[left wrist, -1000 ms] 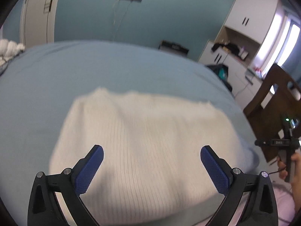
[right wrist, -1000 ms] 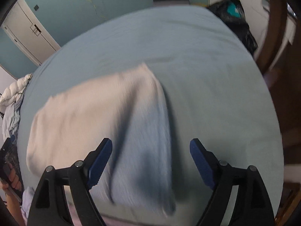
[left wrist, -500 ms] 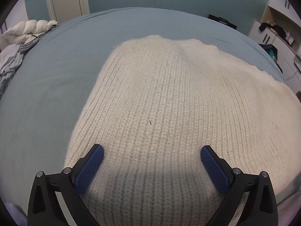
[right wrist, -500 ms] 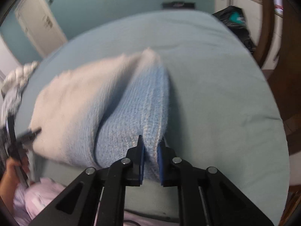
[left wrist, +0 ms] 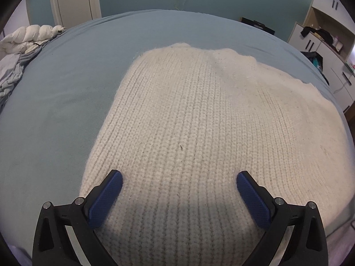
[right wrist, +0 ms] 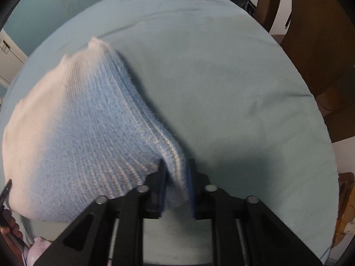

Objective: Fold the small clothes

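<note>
A cream knitted garment lies spread on the blue bed. My left gripper is open, its blue pads just above the garment's near edge, holding nothing. In the right wrist view my right gripper is shut on the near right corner of the same garment and lifts that edge off the bed. The raised edge forms a ridge running away from the jaws.
A white duvet and grey cloth are bunched at the bed's far left. White cabinets stand to the right. A wooden chair stands close beside the bed's right edge. A door is in the back wall.
My right gripper has closed on the garment's near right corner and lifted it. My left gripper has come in low over the garment's near edge and stayed open.
</note>
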Motion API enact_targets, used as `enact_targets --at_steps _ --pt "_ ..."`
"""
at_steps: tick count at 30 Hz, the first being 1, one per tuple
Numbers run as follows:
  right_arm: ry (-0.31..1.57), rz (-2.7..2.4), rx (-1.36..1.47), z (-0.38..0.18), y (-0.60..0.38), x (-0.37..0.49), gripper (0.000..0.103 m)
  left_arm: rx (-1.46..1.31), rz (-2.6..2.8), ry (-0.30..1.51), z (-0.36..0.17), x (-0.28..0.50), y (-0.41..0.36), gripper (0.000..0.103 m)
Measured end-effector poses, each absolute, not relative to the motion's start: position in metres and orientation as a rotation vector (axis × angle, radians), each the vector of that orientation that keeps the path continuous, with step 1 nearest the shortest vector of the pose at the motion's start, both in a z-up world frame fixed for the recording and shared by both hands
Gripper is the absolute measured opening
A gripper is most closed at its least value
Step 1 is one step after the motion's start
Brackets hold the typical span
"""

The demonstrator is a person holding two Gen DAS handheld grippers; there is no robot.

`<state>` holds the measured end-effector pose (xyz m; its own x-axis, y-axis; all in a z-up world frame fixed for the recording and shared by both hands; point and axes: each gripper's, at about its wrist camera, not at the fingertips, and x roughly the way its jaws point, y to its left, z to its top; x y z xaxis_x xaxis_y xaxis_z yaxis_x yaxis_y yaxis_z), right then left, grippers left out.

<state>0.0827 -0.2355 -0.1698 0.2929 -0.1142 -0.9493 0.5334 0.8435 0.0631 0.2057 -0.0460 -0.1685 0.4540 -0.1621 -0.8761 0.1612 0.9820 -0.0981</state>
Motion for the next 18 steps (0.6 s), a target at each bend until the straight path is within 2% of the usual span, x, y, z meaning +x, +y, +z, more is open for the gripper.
enact_targets --at_steps 1,2,5,8,10,13,15,18 --pt "1.172 -0.489 0.406 -0.161 -0.238 0.077 0.059 0.015 -0.193 1.080 -0.162 0.205 -0.046 0.103" --pt "1.136 -0.526 0.403 -0.150 -0.239 0.070 0.071 0.029 -0.184 1.071 -0.151 0.202 -0.046 0.103" --pt "0.938 -0.615 0.346 -0.102 -0.226 0.047 0.072 0.011 -0.194 1.002 -0.115 0.192 -0.043 0.103" --pt "0.867 -0.416 0.358 -0.082 -0.197 0.059 0.072 -0.096 -0.254 0.970 -0.092 0.183 -0.035 0.103" --pt "0.910 -0.245 0.386 -0.085 -0.175 0.075 0.072 -0.156 -0.291 1.015 -0.093 0.181 -0.035 0.103" --pt "1.010 -0.075 0.389 -0.104 -0.140 0.103 0.072 -0.179 -0.290 1.106 -0.128 0.182 -0.046 0.103" --pt "1.106 -0.062 0.374 -0.131 -0.131 0.117 0.072 -0.139 -0.253 1.156 -0.151 0.183 -0.047 0.103" --pt "1.173 -0.075 0.266 -0.158 -0.121 0.122 0.072 0.041 -0.213 1.132 -0.176 0.178 -0.062 0.103"
